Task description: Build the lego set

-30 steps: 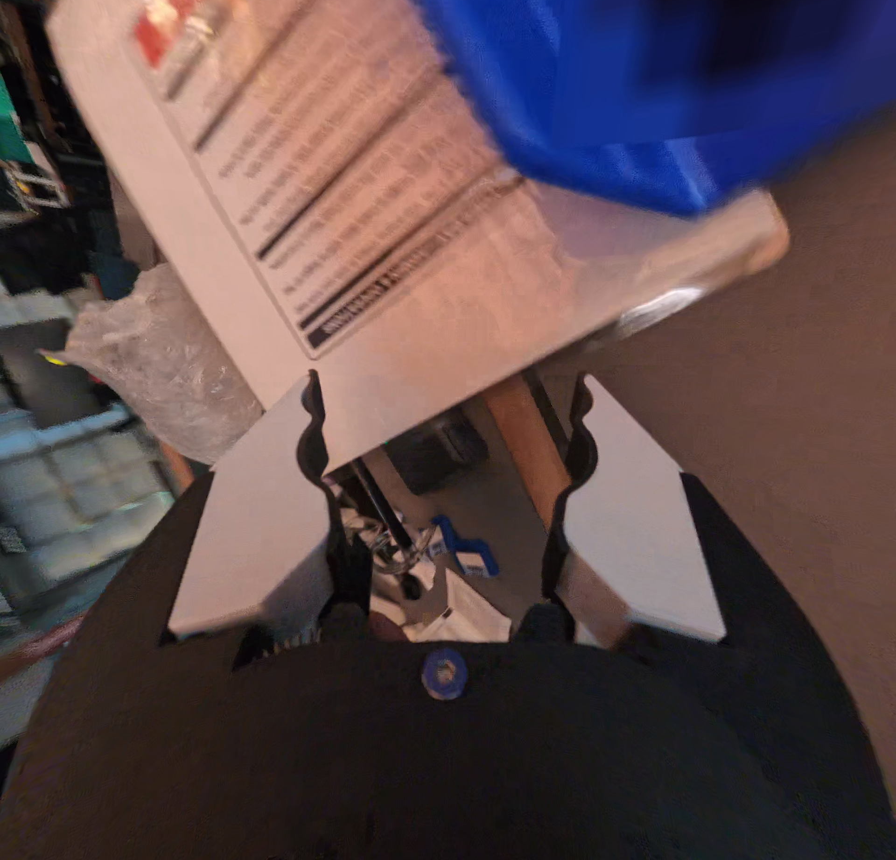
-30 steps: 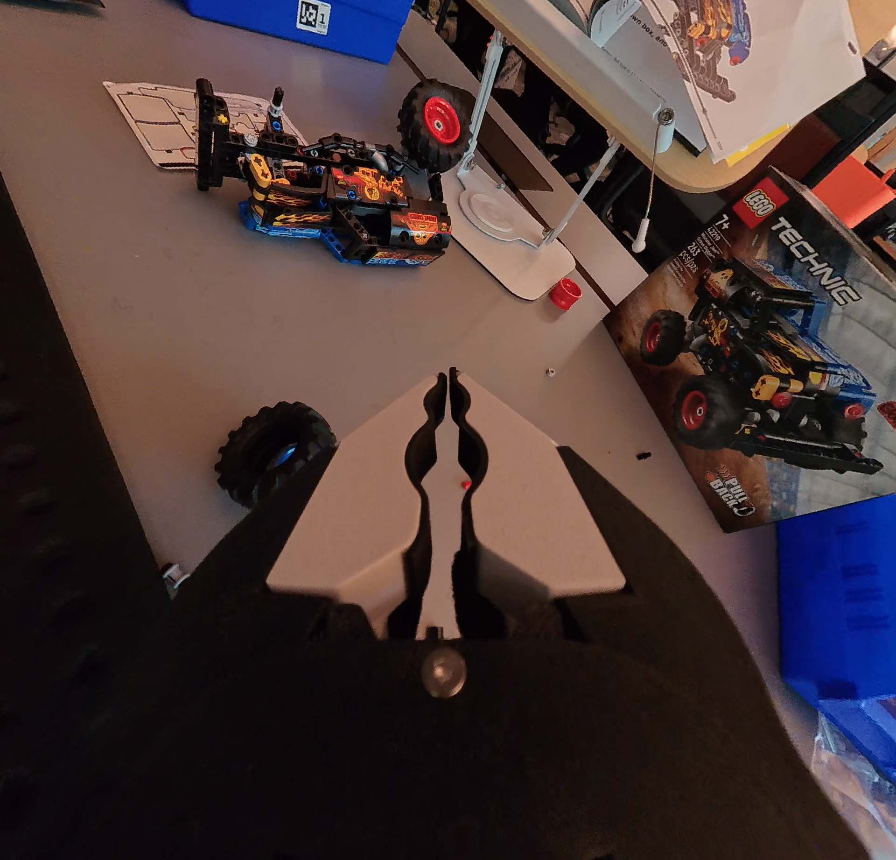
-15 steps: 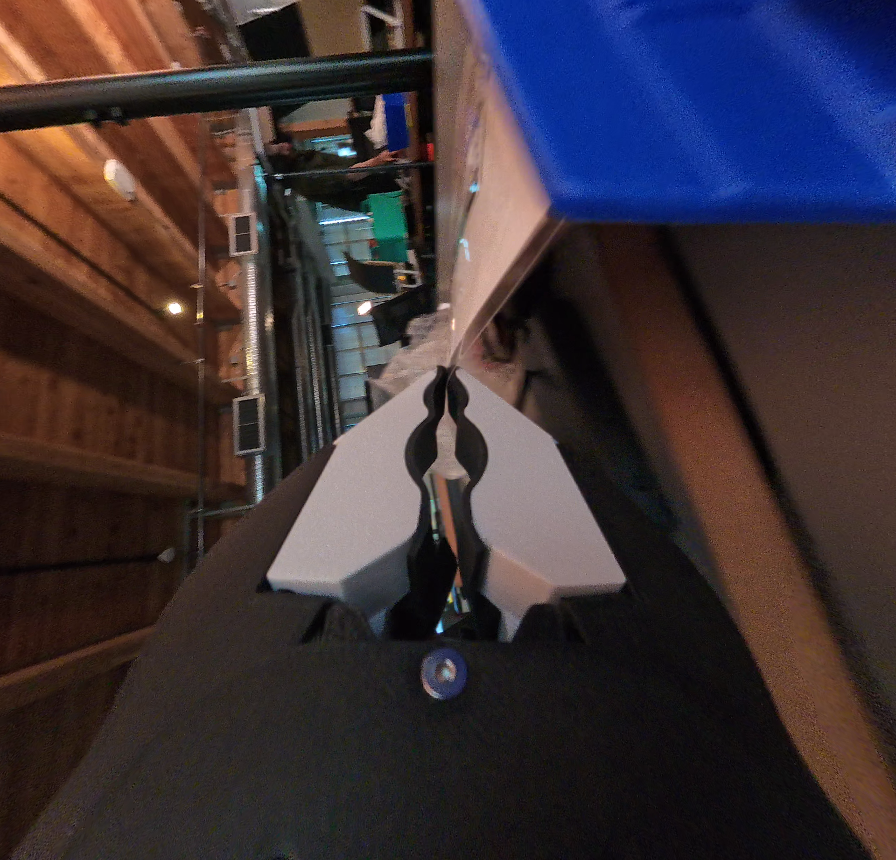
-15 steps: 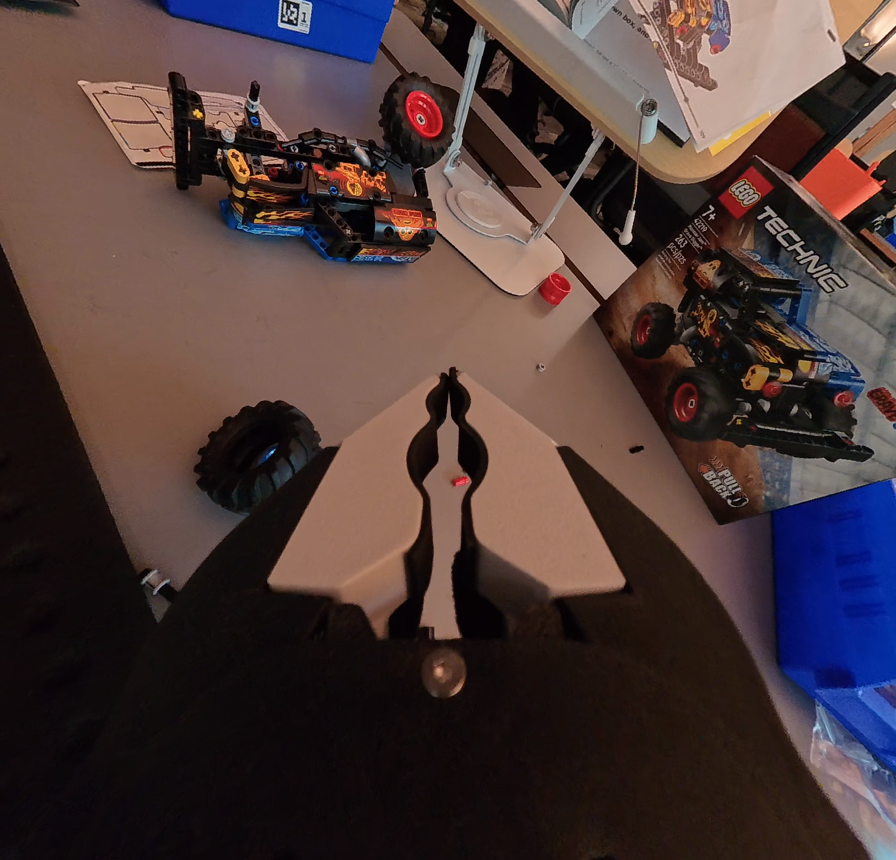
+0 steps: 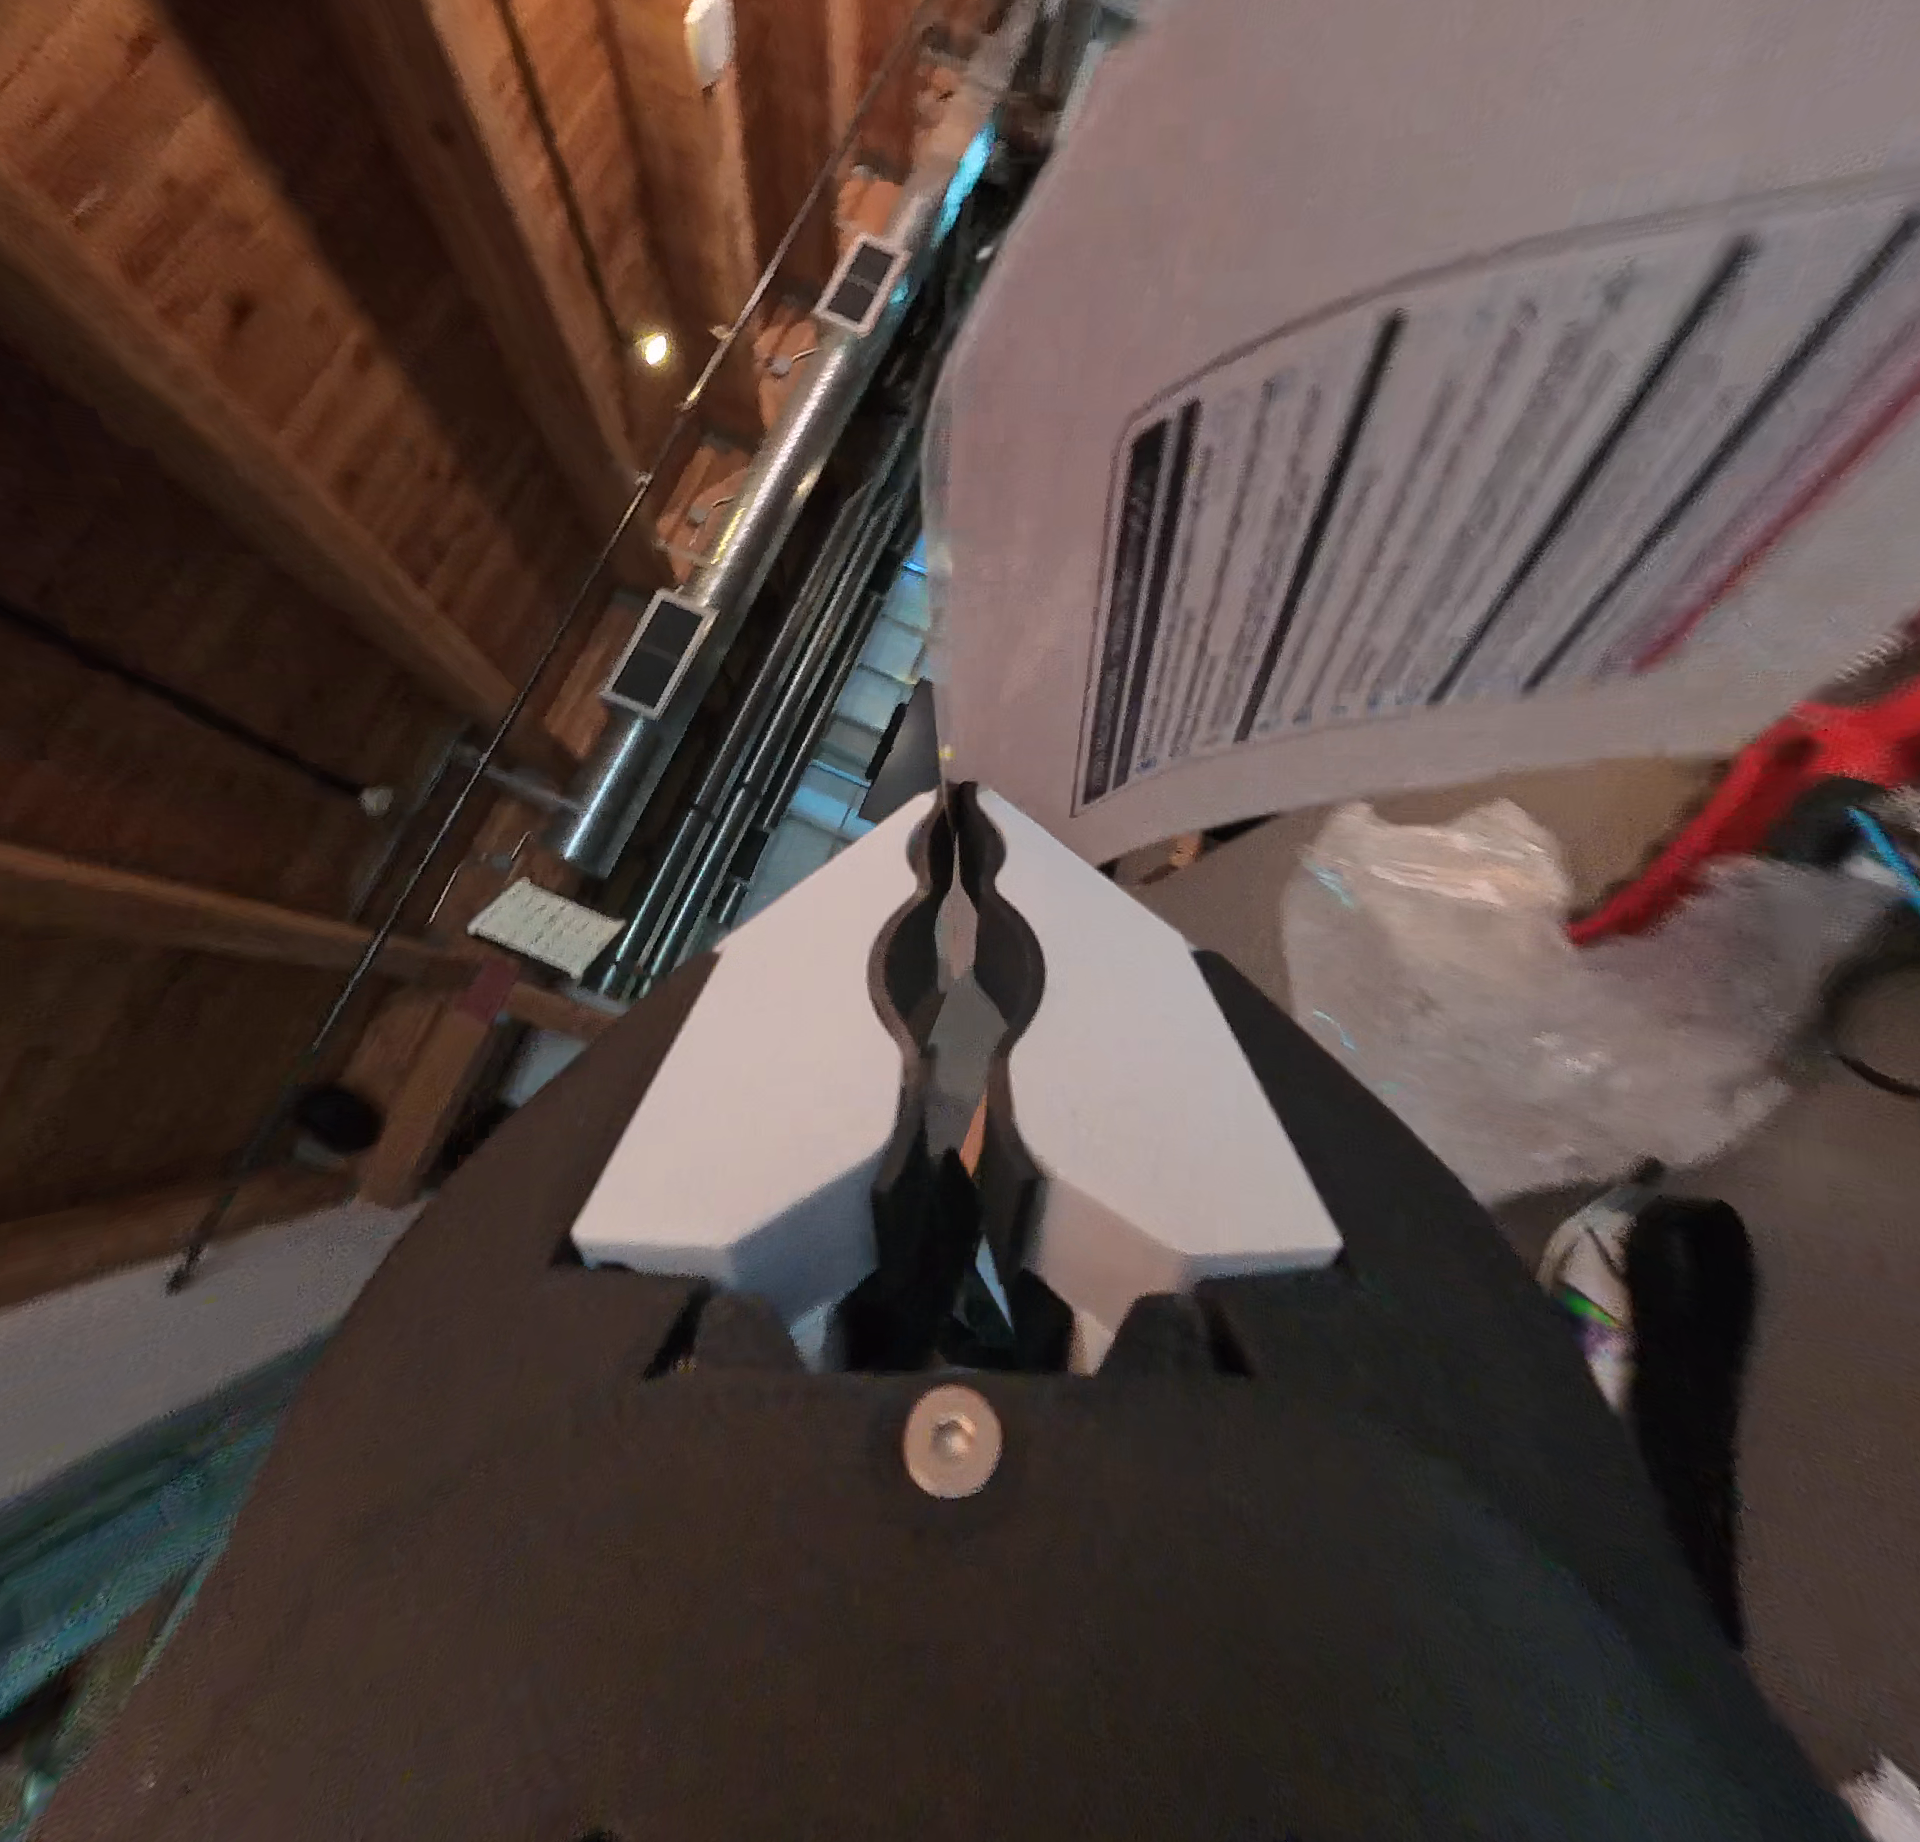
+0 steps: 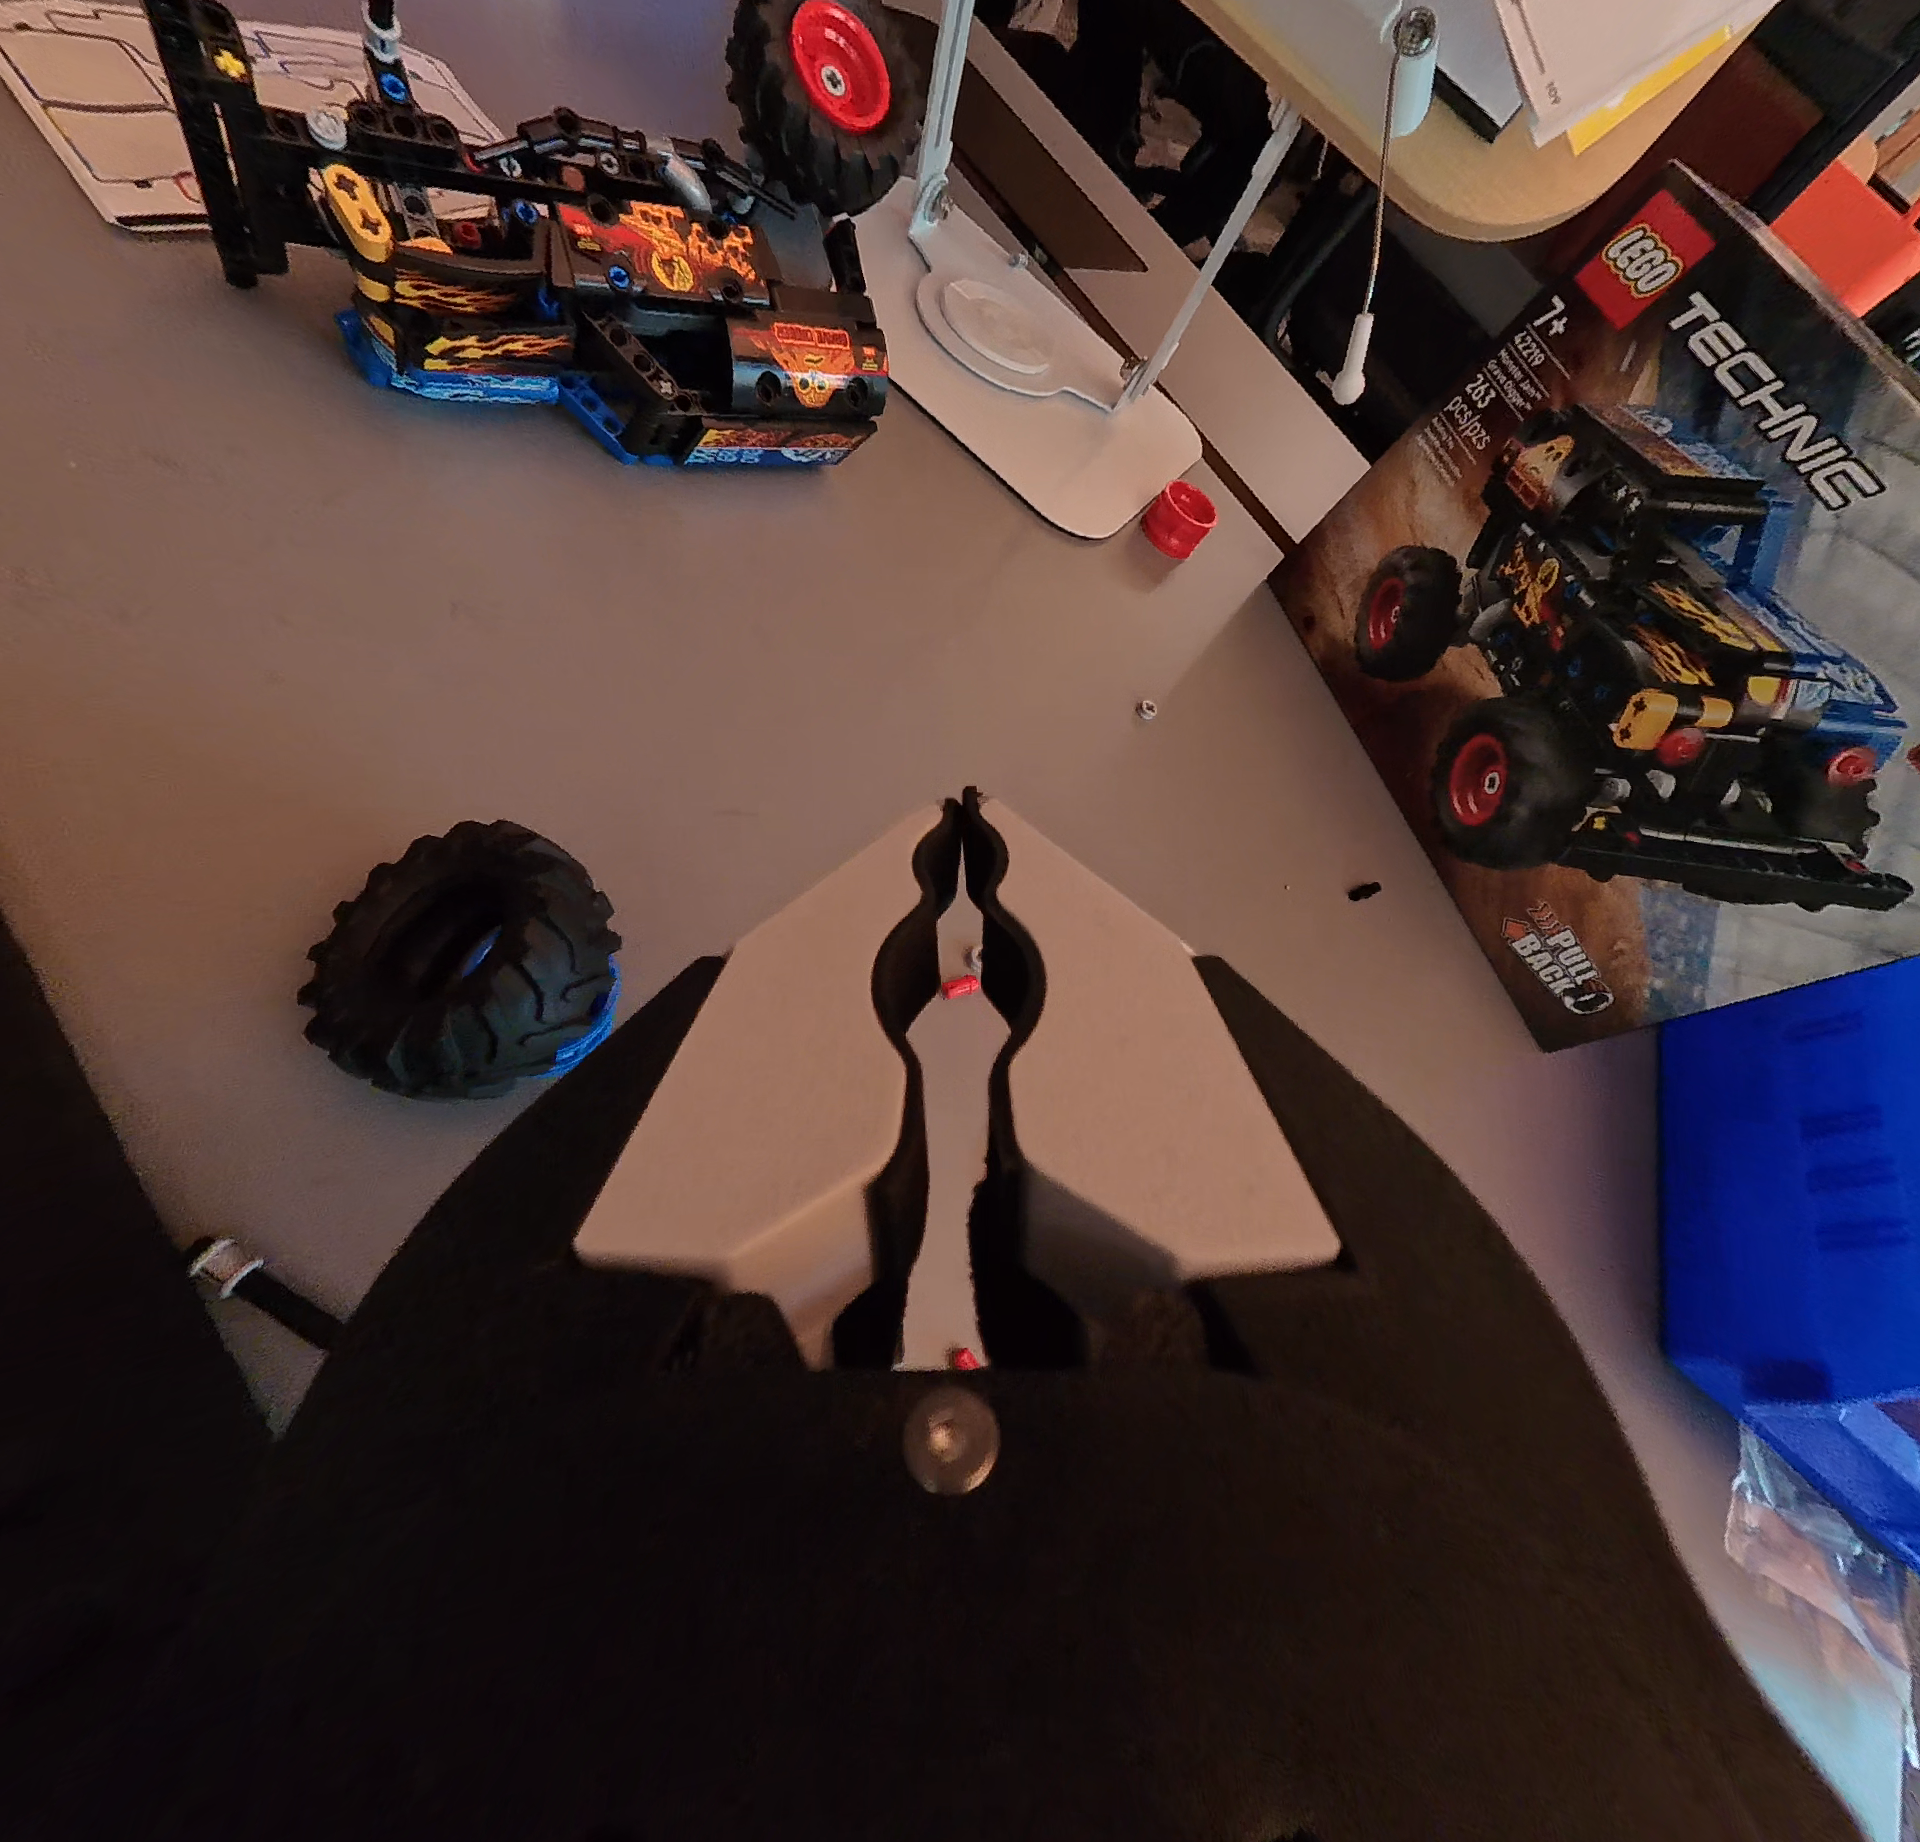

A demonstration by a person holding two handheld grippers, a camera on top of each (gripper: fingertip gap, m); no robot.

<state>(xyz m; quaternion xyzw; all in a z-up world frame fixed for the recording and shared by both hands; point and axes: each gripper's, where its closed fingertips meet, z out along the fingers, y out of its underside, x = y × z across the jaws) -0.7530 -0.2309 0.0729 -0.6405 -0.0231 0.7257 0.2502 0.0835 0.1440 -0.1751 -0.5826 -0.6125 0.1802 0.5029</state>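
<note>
1. Truck body (image 6: pixel 582 306) is lying on the grey counter (image 6: pixel 520 649) with most of its frame and stickers in place, so the build is looking well advanced, in my judgement.
2. Wheels are remaining: one red-hub wheel (image 6: pixel 826 78) is standing just beside the model, and a bare black tyre (image 6: pixel 457 961) is lying apart, nearer to the right gripper (image 6: pixel 961 805).
3. Right gripper is hanging clenched above the counter and is grasping nothing; small loose pieces are lying under it.
4. Left gripper (image 5: pixel 958 800) is also clenched; its tips are pinching the edge of a white printed sheet (image 5: pixel 1455 390).
5. Only the right wrist view is showing the model and the set box (image 6: pixel 1610 649); only the left one is showing the sheet, a crumpled plastic bag (image 5: pixel 1455 982) and a wooden ceiling.
</note>
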